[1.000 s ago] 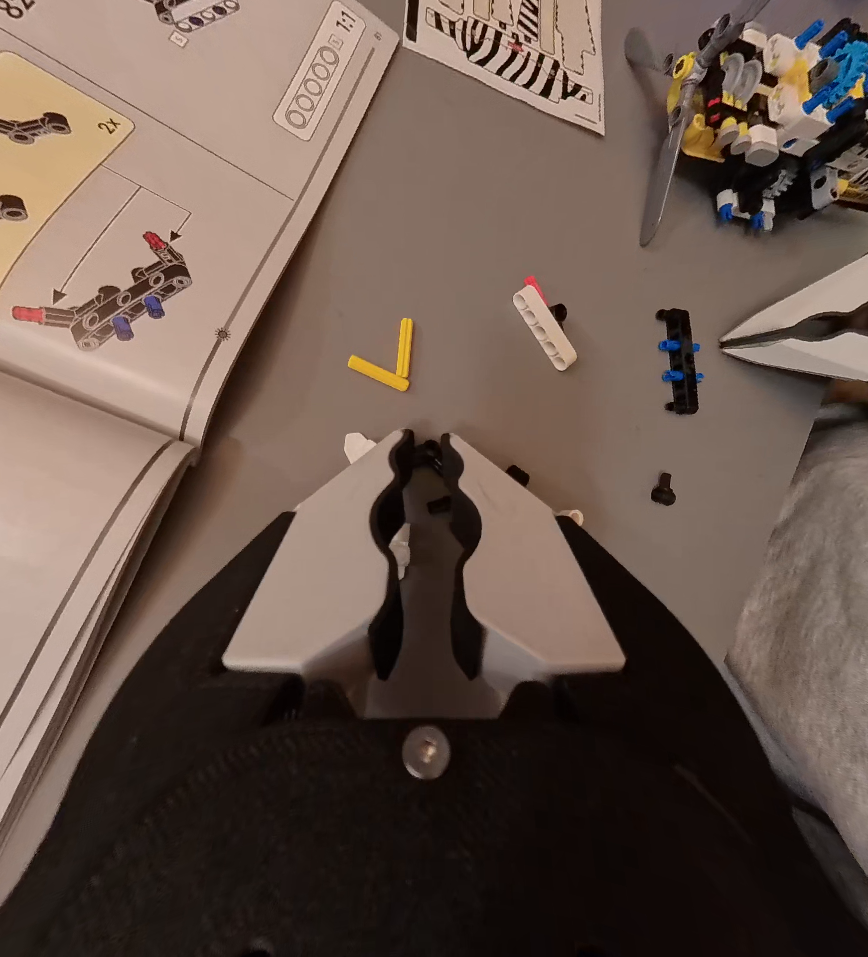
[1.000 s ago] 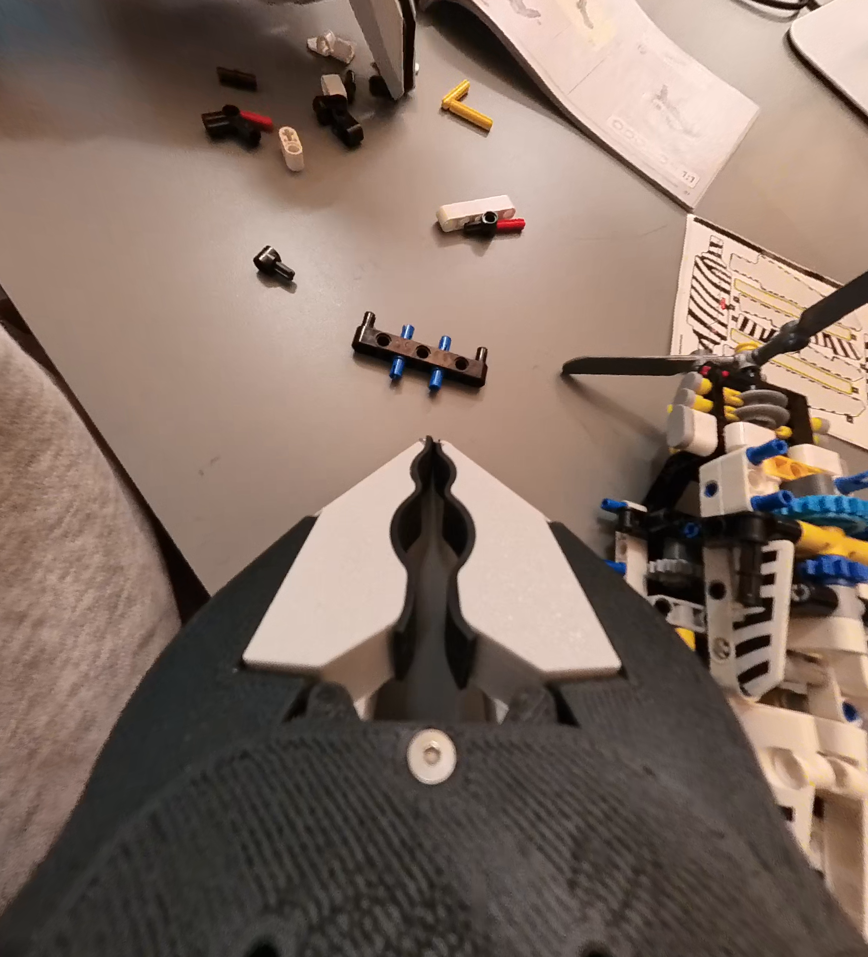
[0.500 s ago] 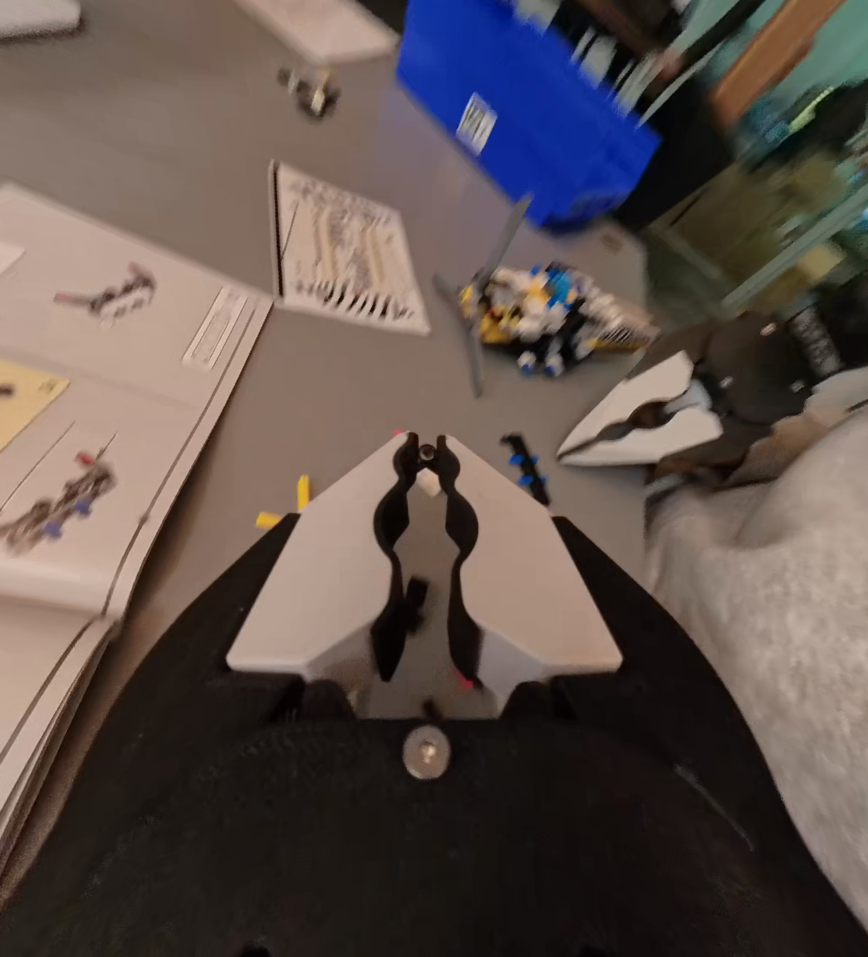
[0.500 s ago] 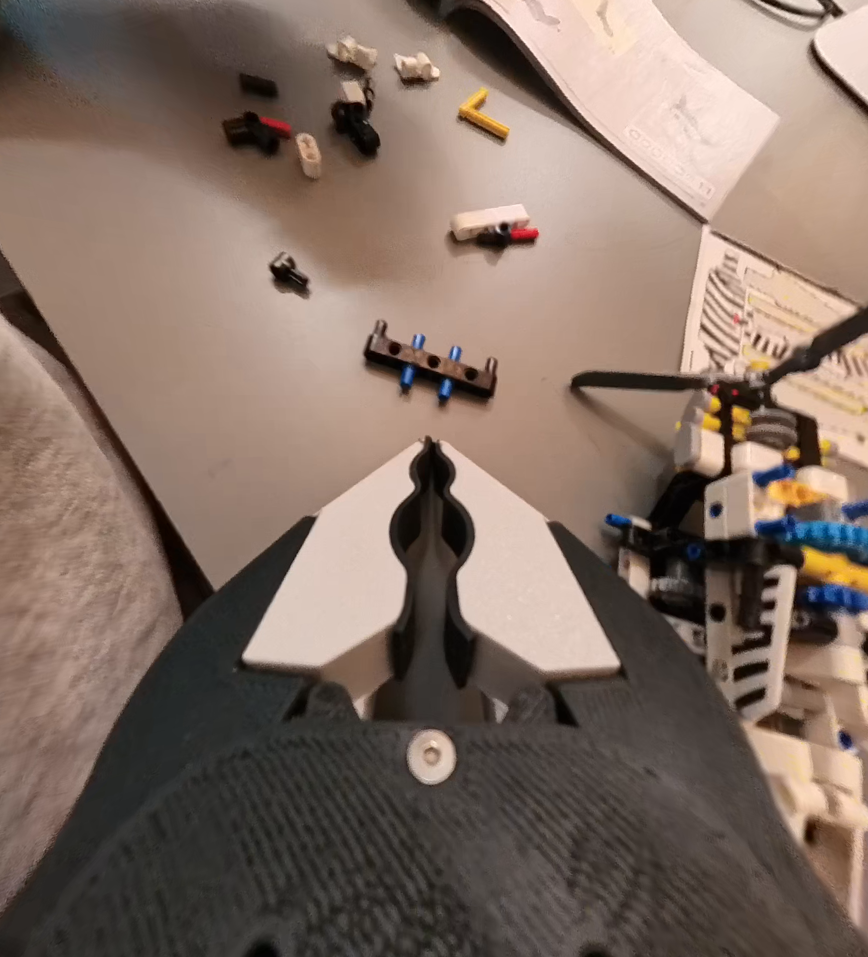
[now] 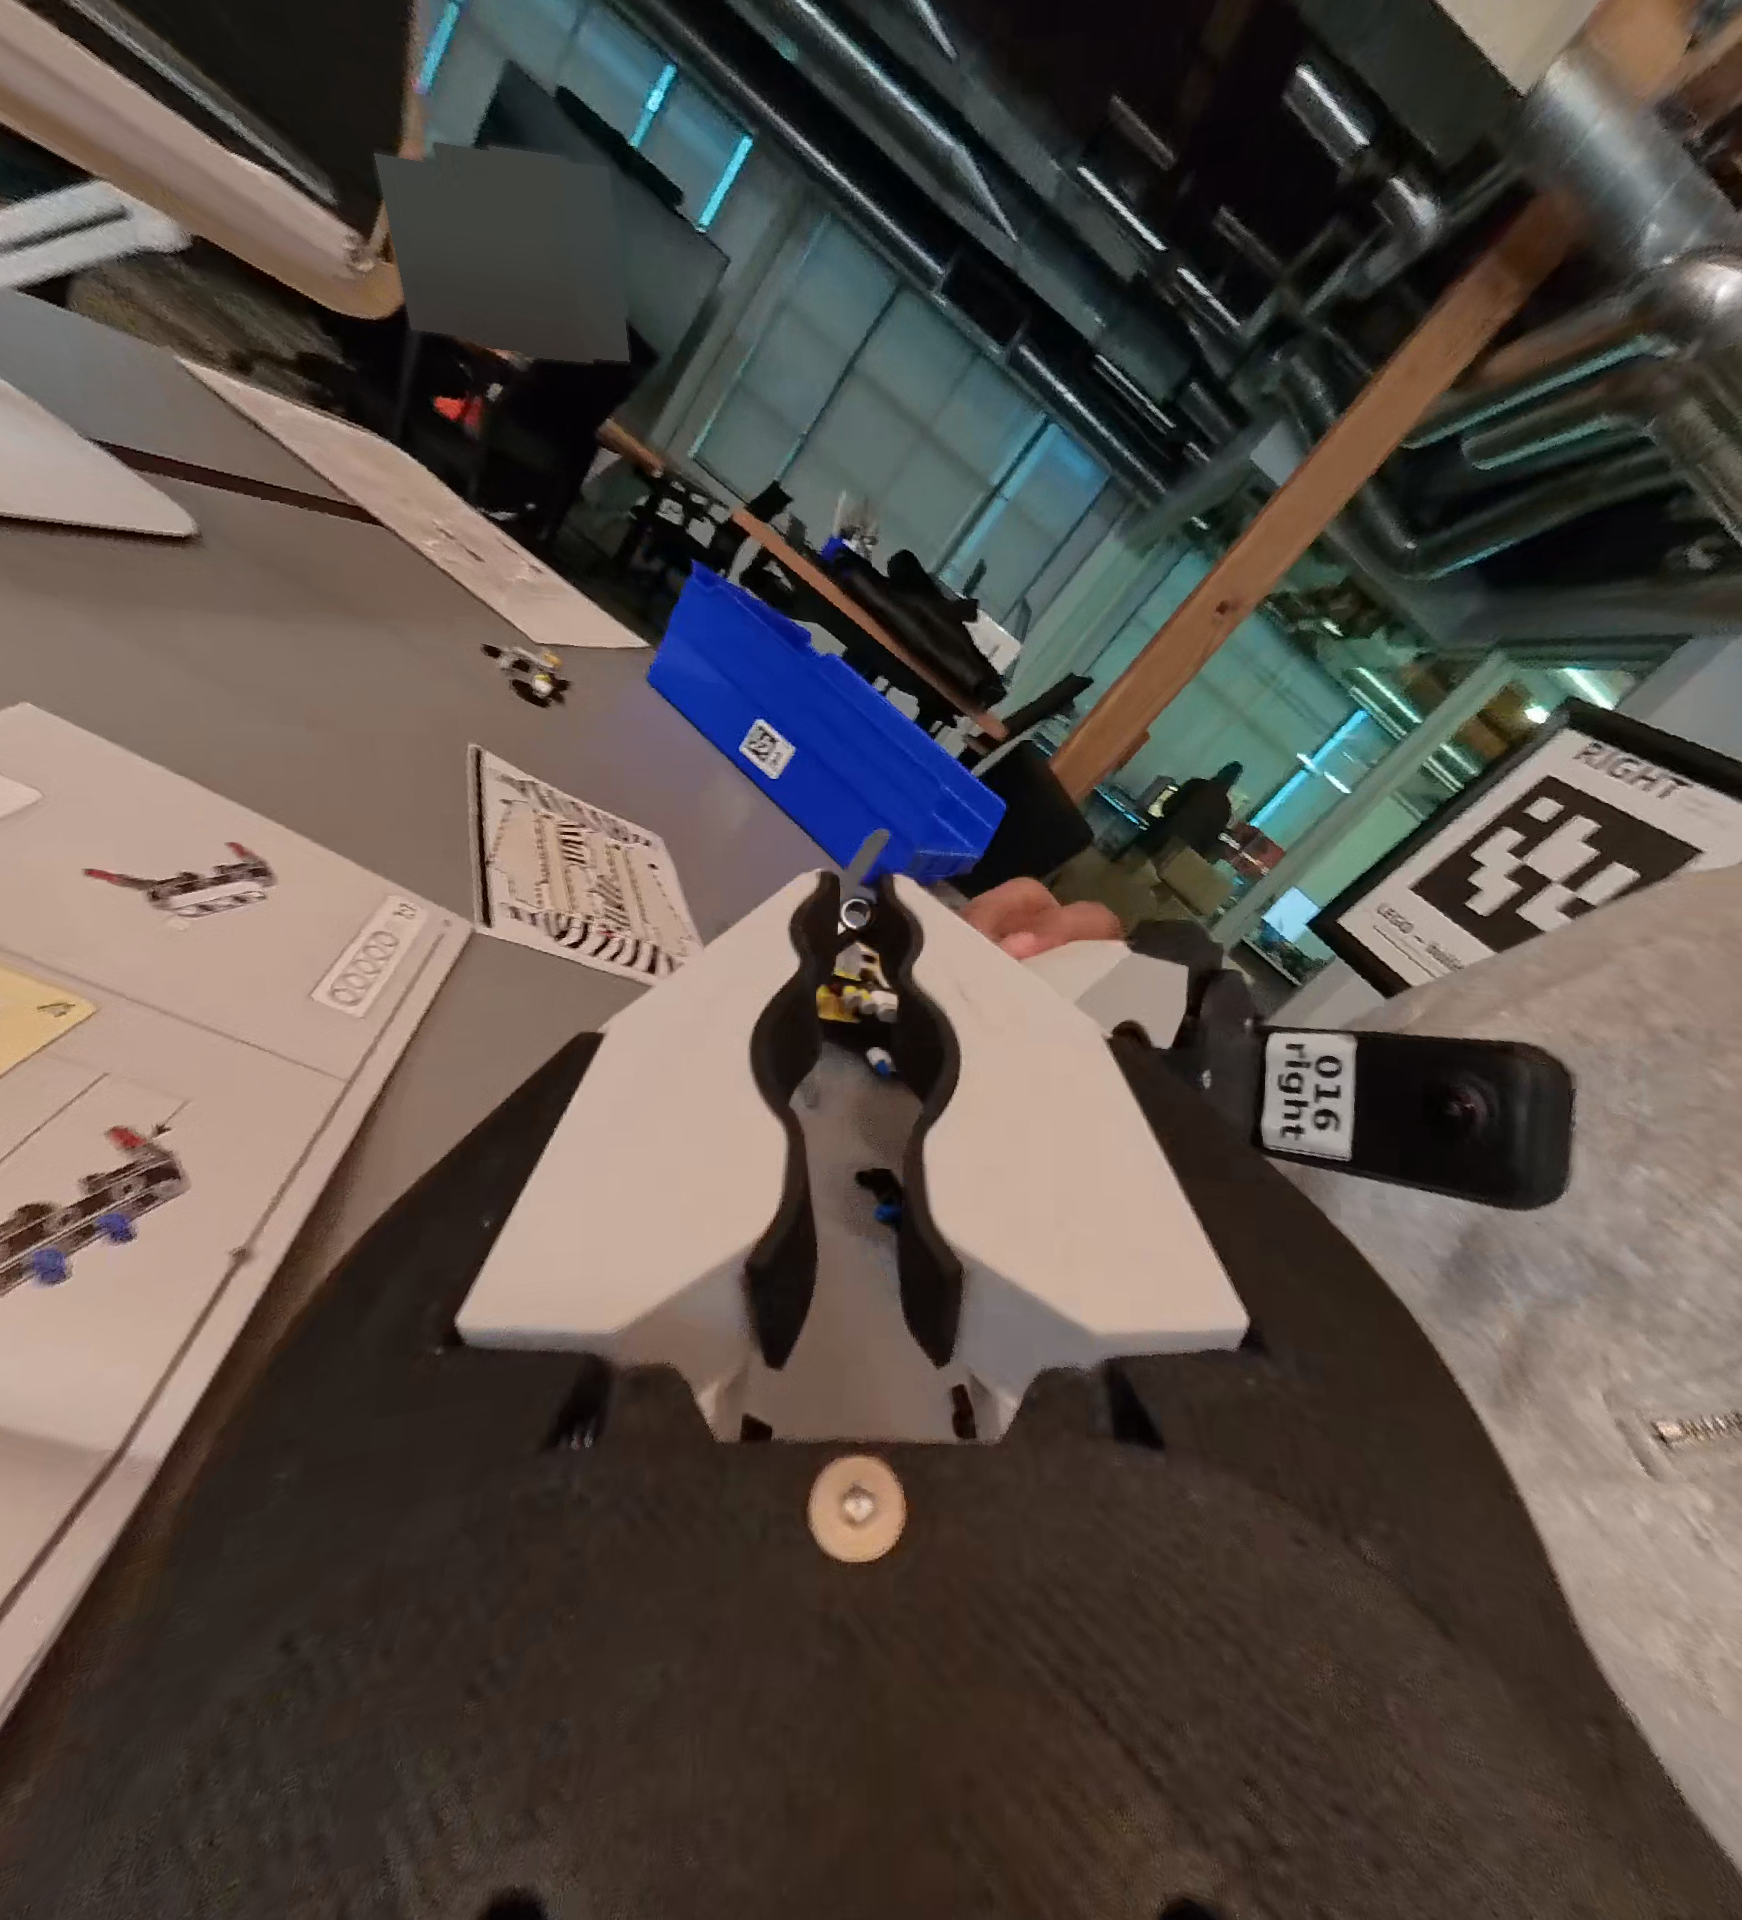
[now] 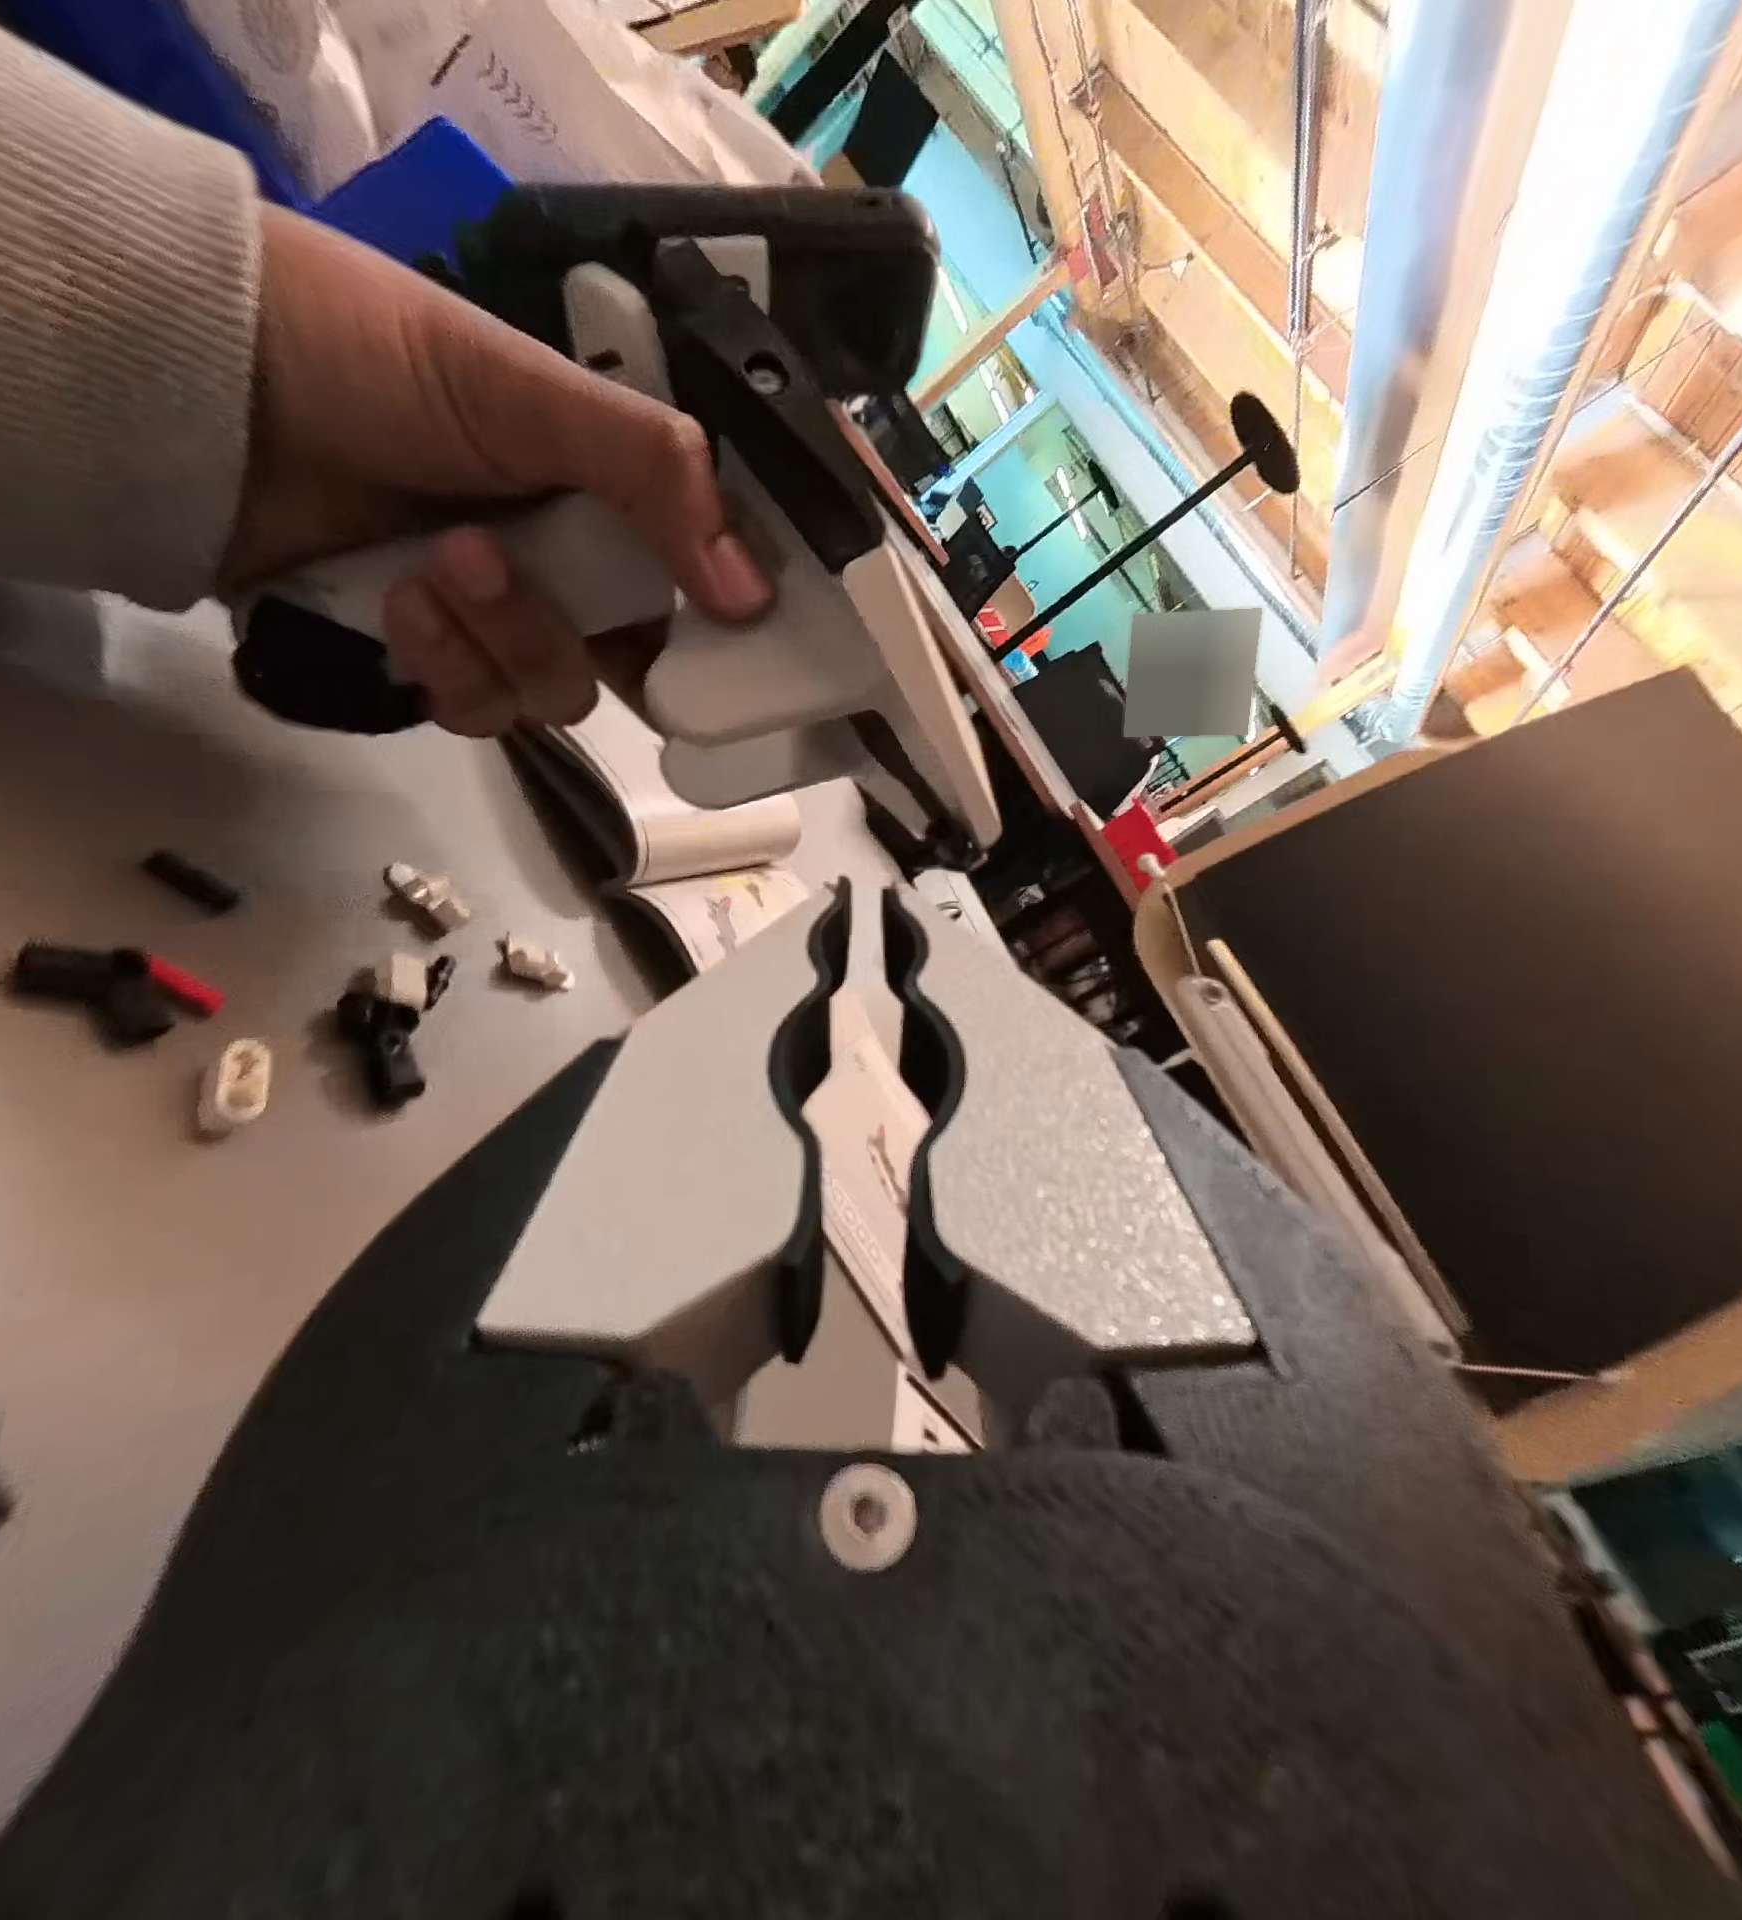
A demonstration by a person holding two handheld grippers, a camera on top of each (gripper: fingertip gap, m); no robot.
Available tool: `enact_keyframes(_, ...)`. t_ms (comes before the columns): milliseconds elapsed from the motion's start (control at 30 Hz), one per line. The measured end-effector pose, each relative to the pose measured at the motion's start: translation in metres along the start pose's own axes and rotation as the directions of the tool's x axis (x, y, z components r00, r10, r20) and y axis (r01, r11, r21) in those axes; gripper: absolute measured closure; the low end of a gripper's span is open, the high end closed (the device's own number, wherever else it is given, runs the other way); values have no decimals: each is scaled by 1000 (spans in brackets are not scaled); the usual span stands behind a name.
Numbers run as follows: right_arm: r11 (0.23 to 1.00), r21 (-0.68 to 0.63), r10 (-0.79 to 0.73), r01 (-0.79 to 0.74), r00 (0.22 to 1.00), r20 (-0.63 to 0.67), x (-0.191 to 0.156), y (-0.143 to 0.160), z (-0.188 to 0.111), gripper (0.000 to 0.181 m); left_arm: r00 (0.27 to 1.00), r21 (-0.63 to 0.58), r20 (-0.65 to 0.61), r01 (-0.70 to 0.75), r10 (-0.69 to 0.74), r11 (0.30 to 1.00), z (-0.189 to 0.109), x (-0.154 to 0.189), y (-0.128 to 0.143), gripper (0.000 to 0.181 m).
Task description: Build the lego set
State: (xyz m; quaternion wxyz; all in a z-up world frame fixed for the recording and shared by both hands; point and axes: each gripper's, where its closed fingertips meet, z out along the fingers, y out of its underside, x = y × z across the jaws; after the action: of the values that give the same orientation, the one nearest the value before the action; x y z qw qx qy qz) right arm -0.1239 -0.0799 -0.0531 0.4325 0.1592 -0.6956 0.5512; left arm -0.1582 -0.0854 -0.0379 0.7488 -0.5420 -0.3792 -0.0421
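My left gripper is lifted off the table and shut on a small grey-black connector piece at its tips. Through its gap I see part of the yellow and white Lego model and a black beam with blue pins on the table. My right gripper is raised, slightly open and empty. In the right wrist view a hand holds the left gripper just above and ahead of it. Loose pieces lie on the table: a black connector with a red axle and small white pieces.
The open instruction booklet lies on the left, a striped sticker sheet beyond it, and a blue bin behind. The right gripper's camera housing and a grey sleeve are close on the right. A wood-edged dark panel stands on the right. Only a small space, under 4 cm, lies between the two pairs of fingers.
Both grippers rose from the table and tilted up toward the room. The left closed on a small piece and lifted it. The right jaws went from shut to slightly open.
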Motion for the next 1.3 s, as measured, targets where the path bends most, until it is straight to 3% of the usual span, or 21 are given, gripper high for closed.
enact_keyframes(233, 982, 18, 190, -190, 982, -9, 14, 13, 25, 169, 999, -3, 24, 38, -38, 999, 1, -8, 1, 176)
enact_keyframes(433, 980, -11, 199, -199, 980, 21, 8, 26, 19, 169, 999, -62, 12, 43, -43, 997, 9, -6, 12, 176)
enact_keyframes(600, 976, -6, 217, -217, 975, 36, 5, 25, 17, 181, 999, -93, -3, 36, -37, 995, 12, -3, 18, 176)
enact_keyframes(1300, 975, 46, 219, -219, 976, -12, 13, 18, 12, 179, 993, -72, 18, 117, -116, 991, 9, -12, 16, 176)
